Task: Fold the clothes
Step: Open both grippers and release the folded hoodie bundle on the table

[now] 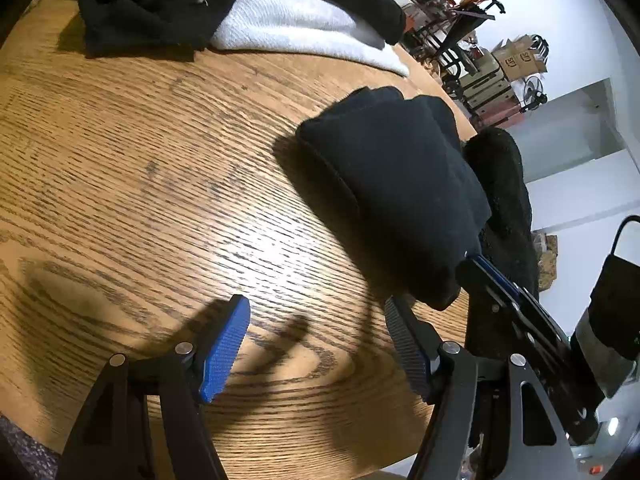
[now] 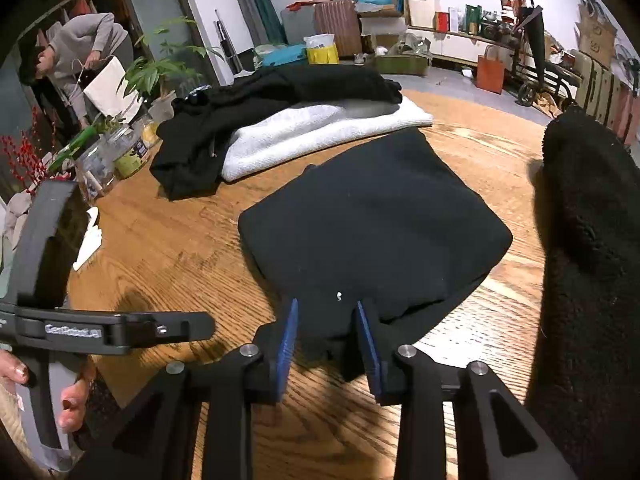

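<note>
Folded black garment (image 2: 372,224) lies flat on the round oak table (image 2: 192,240), its near edge between the right gripper (image 2: 328,340) pads, which stand narrowly apart around the cloth; whether they pinch it I cannot tell. Left gripper (image 1: 316,344) hangs wide open over bare wood just beside it. Farther back, a white towel (image 2: 320,132) sits under a loose black heap (image 2: 280,88).

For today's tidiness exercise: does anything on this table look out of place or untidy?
Yes. A crumpled black garment is heaped across the folded white towel instead of folded like the black garment in front. A small white fleck also sits on that folded piece.
</note>
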`<state>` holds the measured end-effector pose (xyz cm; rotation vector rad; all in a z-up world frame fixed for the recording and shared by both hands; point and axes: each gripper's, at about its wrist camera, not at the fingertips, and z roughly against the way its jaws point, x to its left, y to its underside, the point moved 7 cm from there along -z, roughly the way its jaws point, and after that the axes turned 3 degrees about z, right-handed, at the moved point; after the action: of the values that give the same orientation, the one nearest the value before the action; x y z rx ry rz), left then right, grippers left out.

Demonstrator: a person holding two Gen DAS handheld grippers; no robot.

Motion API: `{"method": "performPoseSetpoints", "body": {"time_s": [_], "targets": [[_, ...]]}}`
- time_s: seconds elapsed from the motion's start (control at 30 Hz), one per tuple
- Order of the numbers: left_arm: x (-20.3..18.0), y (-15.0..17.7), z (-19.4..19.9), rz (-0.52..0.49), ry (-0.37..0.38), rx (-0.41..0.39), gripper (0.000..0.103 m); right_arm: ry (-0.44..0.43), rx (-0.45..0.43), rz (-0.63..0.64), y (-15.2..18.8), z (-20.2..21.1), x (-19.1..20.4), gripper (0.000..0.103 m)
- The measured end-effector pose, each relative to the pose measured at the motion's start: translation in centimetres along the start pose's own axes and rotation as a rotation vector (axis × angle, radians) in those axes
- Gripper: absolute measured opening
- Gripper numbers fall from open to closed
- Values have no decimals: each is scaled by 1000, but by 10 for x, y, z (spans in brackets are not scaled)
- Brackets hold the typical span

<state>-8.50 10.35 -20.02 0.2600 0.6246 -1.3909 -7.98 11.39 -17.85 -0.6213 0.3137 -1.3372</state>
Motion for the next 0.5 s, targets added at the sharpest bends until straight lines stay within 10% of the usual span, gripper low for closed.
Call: {"method": "performPoseSetpoints", "body": {"time_s": [0.5], "targets": [[10, 4, 6, 26, -8, 0, 71, -72, -24, -143, -1, -14, -11, 9]]}}
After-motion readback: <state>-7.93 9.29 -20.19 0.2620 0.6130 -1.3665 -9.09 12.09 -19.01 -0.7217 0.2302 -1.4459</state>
